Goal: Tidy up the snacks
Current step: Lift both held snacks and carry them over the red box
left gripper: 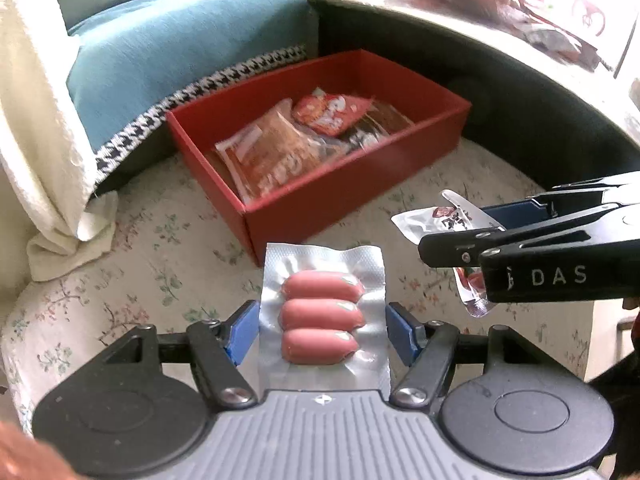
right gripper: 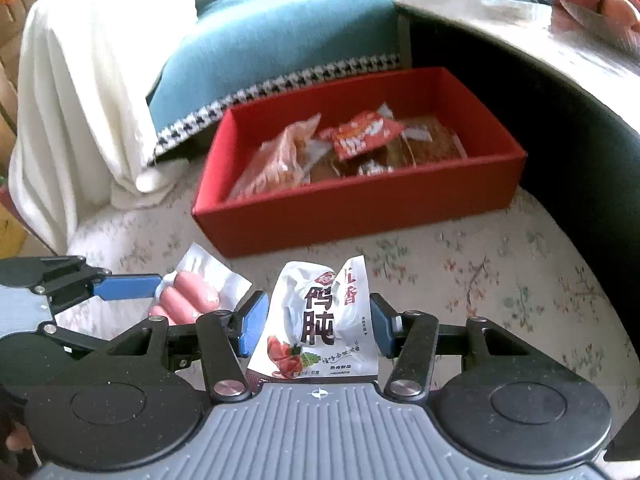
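Sausage pack (left gripper: 322,322) between hand-held gripper (left gripper: 322,330) pads

A clear vacuum-sealed sausage pack (left gripper: 323,316), holding three short pink sausages side by side, is held flat and raised above the floral cloth. A white snack pouch (right gripper: 320,320), printed with bold black characters and a red picture, is held crumpled and roughly upright just beside it. A red box (left gripper: 352,196) is seen open-topped on the cloth, well beyond both items. Inside it several snack packets (right gripper: 320,152) are piled loosely: orange-brown clear ones, with a red one lying on top.
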